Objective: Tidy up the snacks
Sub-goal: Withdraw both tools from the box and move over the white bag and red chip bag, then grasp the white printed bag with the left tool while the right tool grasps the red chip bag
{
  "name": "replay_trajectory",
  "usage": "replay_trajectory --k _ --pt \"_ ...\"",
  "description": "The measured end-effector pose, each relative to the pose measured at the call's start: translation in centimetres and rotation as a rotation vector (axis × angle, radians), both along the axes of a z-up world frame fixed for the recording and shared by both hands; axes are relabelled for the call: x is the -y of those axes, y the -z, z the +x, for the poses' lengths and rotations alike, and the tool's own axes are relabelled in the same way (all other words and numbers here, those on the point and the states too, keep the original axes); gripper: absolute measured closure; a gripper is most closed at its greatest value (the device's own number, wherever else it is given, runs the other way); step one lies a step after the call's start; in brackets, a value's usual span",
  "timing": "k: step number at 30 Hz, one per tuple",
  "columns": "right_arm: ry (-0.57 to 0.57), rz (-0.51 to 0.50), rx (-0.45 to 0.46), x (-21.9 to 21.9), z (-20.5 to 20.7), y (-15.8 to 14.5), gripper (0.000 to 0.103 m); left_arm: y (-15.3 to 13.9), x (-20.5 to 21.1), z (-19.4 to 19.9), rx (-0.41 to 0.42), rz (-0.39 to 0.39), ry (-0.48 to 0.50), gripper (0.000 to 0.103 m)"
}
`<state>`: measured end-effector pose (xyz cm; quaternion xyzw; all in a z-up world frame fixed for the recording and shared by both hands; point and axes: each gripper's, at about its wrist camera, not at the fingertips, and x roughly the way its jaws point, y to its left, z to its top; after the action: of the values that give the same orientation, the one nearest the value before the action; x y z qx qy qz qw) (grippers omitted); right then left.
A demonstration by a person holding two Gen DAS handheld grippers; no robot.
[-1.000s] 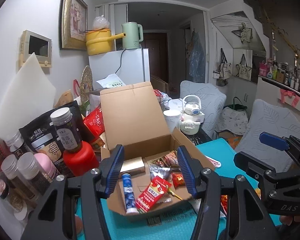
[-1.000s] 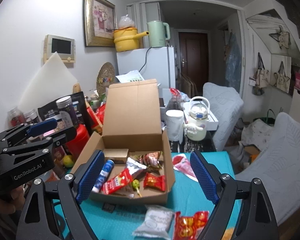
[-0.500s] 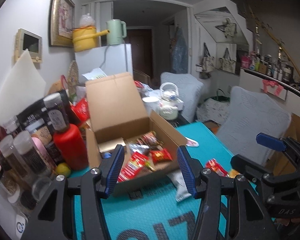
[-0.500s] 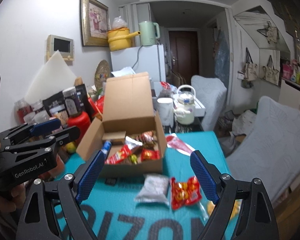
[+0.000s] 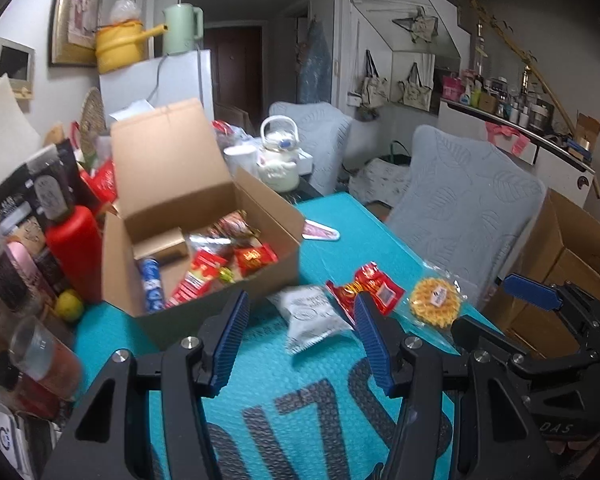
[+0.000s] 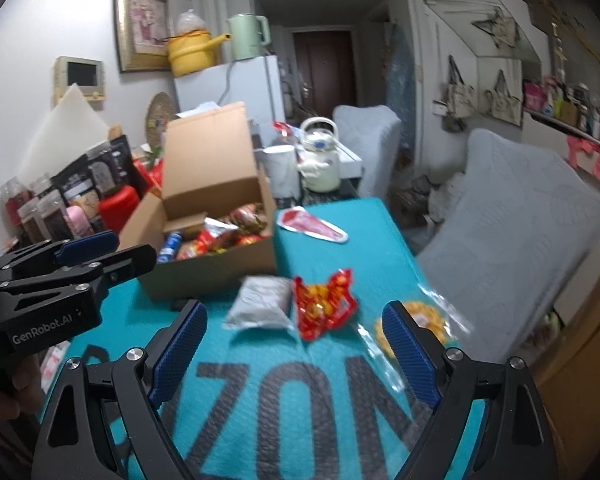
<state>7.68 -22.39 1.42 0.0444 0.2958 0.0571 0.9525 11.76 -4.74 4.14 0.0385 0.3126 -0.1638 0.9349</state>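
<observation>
Now both grippers empty: left gripper (image 5: 300,334) half-spread, right gripper (image 6: 296,350) wide. White pouch (image 5: 312,314), red candy bag (image 6: 324,308), yellow snack pack (image 5: 436,302) lie centre-frame, beside cardboard box (image 5: 220,300). Risk: slick crinkly film slips pads; yellow pack near mat edge, nudge drops it.

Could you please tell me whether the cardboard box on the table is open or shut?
Open: the cardboard box's lid stands upright, snacks visible inside.
</observation>
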Motion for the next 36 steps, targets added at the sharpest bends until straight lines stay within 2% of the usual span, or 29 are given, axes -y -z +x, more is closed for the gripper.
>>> replay_trajectory --k 7,23,30,36 --pt "0.069 -0.015 -0.049 2.0 0.7 2.7 0.013 2.3 1.6 1.5 -0.054 -0.018 -0.001 0.049" --pt "0.035 0.035 -0.165 5.1 6.3 7.8 0.013 8.3 5.3 8.0 -0.233 0.035 -0.004 0.049" --pt "0.006 0.027 -0.198 5.2 8.8 8.8 0.013 11.2 6.1 11.3 -0.318 0.065 -0.028 0.049" --pt "-0.040 0.032 -0.213 4.9 10.6 9.2 0.013 12.1 6.5 12.6 -0.311 0.103 -0.021 0.049"
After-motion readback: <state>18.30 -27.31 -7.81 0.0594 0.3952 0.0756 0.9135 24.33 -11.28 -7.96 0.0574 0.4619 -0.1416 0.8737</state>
